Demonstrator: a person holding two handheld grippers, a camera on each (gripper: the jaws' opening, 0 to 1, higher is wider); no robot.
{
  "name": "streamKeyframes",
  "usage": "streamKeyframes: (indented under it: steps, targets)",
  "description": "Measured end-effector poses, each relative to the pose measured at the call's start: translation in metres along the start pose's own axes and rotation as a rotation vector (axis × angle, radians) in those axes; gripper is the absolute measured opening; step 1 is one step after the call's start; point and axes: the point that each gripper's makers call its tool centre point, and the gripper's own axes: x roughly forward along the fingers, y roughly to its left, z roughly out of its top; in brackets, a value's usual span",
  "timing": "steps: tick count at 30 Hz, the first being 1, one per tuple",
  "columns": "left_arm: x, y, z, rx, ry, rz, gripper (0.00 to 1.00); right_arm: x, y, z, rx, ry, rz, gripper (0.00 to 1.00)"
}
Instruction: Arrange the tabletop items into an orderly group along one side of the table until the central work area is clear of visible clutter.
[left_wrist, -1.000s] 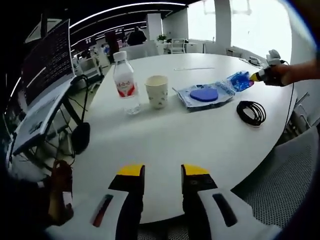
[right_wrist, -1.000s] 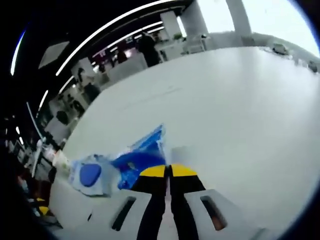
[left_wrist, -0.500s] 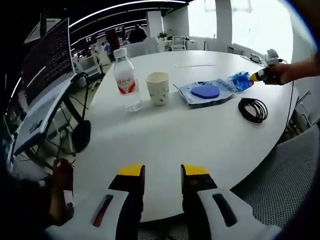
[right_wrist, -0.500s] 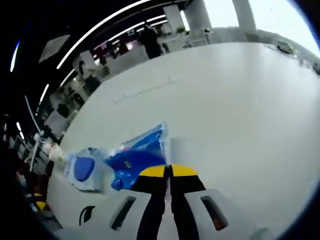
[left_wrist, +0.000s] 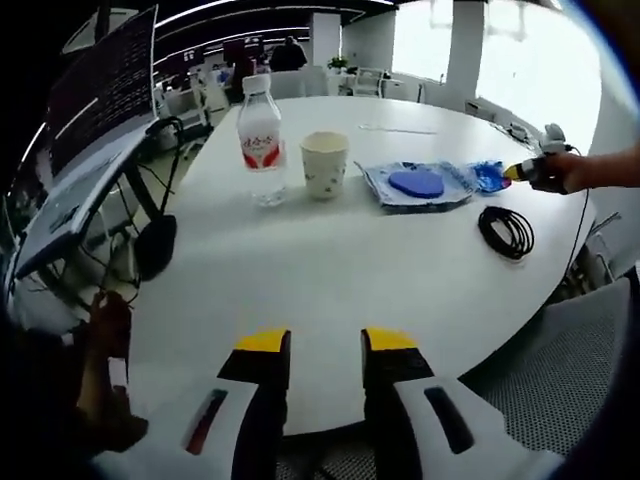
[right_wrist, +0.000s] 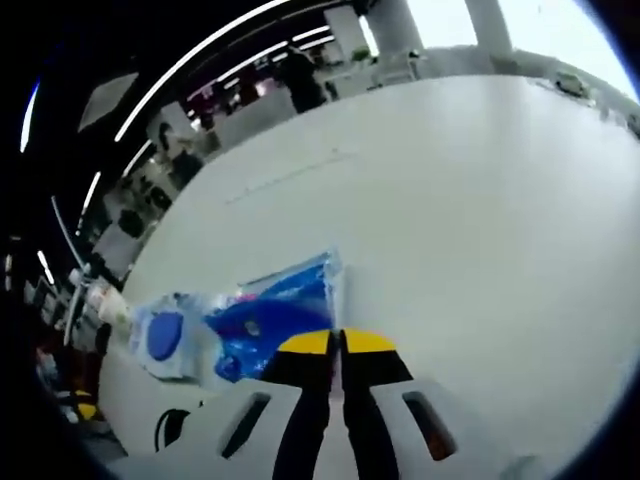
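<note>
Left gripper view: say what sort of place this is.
Probably an open-plan office: a large round white meeting table, a monitor on a stand beside it, and more desks and chairs behind under strip lights.

On the tabletop (left_wrist: 330, 270), bottle (left_wrist: 260, 140), cup (left_wrist: 325, 164) and packet (left_wrist: 420, 186) are sitting in a row, the cable (left_wrist: 505, 231) lying nearer.

My left gripper view: set back off the bench (left_wrist: 330, 280) edge, raised, facing across its whole top. My right gripper view: low and close over the bench (right_wrist: 480, 200), facing along it. Shared ground: the blue packet (left_wrist: 425, 185) (right_wrist: 265, 320) and surrounding benchtop.
</note>
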Motion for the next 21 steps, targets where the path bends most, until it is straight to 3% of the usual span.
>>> streamKeyframes:
  steps: [10,15,21]
  targets:
    - [0.018,-0.012,0.008,-0.023,0.022,-0.056,0.26,-0.007,-0.001,-0.001,-0.056,0.006,0.04,0.07]
    - [0.032,-0.02,0.029,-0.022,0.011,-0.079,0.26,-0.015,0.006,0.006,-0.072,-0.027,0.057,0.07]
    - [0.051,-0.031,0.053,0.012,0.009,-0.111,0.25,-0.024,0.027,0.0,-0.119,-0.024,0.09,0.07]
